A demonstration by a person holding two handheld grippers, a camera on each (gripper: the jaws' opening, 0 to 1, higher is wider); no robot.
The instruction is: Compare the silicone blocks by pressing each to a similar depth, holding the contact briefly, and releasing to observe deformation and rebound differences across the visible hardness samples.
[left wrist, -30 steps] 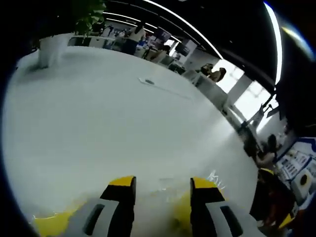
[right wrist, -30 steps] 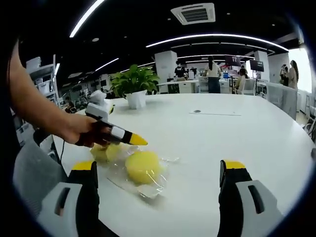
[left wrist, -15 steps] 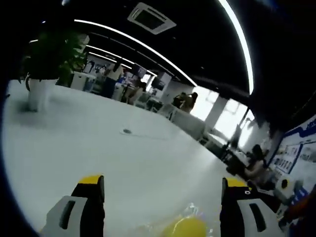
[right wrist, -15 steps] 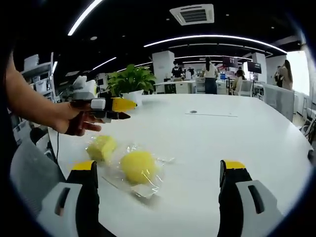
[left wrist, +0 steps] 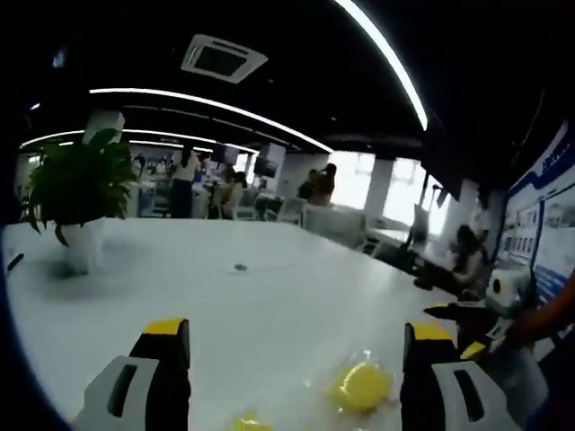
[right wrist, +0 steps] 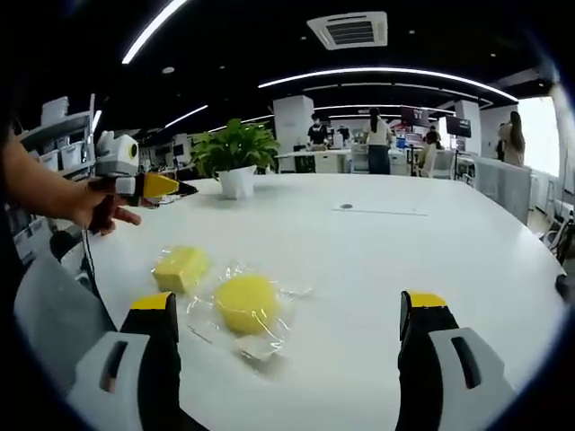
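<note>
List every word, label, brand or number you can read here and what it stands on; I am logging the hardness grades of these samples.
No text can be read.
Blue and white wall board: it seems to carry print, but it is too blurred to read.
Rectangular yellow block: no marking to be seen.
Round yellow block in clear wrap: no marking to be seen.

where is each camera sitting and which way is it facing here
Left gripper view: rides the left gripper, looking level across the white table at the potted plant; its own jaws stand wide apart.
Right gripper view: rides the right gripper, facing the round yellow block and the square yellow block; its own jaws stand apart, and the person's hand holds the left gripper.
Shared: table, plant, round block.
</note>
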